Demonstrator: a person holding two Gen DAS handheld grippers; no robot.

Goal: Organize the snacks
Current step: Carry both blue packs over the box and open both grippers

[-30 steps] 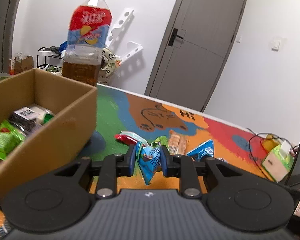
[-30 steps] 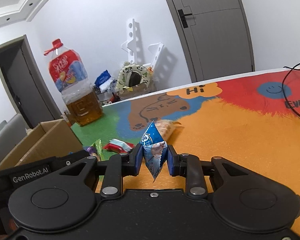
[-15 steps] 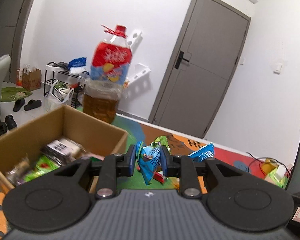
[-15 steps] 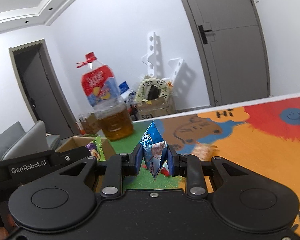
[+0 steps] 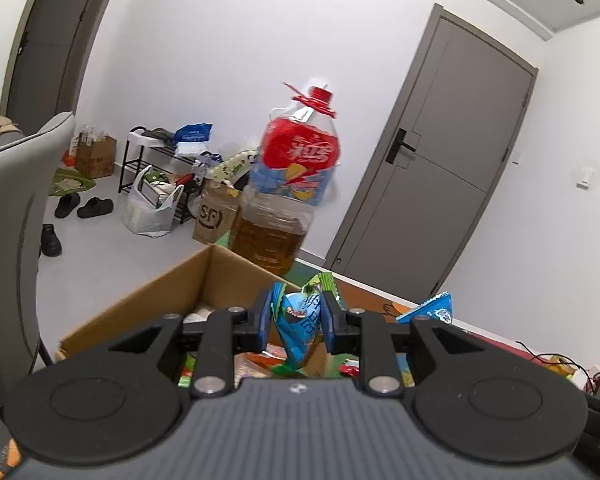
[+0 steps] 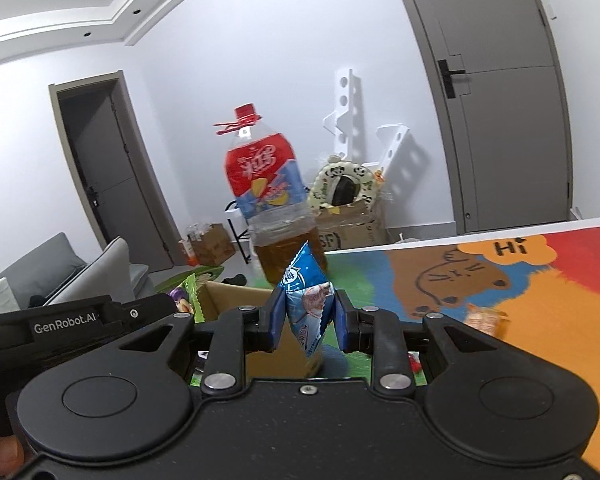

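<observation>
My left gripper (image 5: pixel 297 322) and right gripper (image 6: pixel 307 322) each pinch a light, crinkly packet (image 5: pixel 300 326) mid-body above the box (image 5: pixel 148 300), where slippery film could slide.

"Hi" on mat (image 6: pixel 512 264) (orange bubble).

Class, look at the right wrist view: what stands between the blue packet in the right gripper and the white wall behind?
In the right wrist view, a big bottle of amber liquid stands right behind the blue packet clamped in the right gripper; cardboard boxes sit further back.
</observation>
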